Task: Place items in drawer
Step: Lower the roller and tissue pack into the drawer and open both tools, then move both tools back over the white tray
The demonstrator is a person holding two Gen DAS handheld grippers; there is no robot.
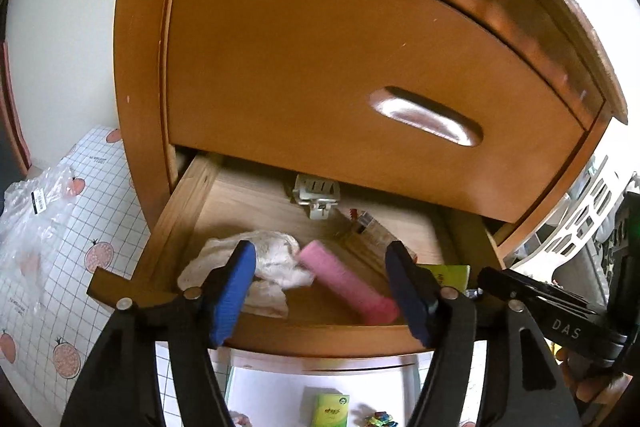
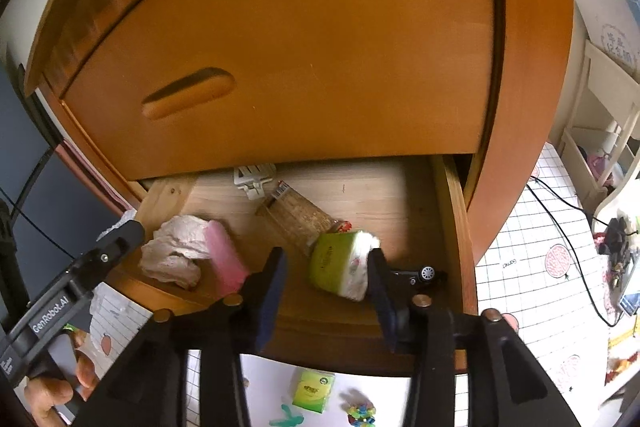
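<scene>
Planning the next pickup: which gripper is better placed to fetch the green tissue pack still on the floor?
Either could, but right looks slightly better. The right gripper hangs open almost directly above the floor pack; the left gripper, also open, sits above the pink roll.

Dim, warm indoor light; glare on the upper drawer's handle (image 1: 426, 117). Heavy fisheye bending, black corners. My view slightly motion-blurred.

The upper drawer front (image 1: 360, 75) hides the white clip's (image 1: 316, 193) back half.
</scene>
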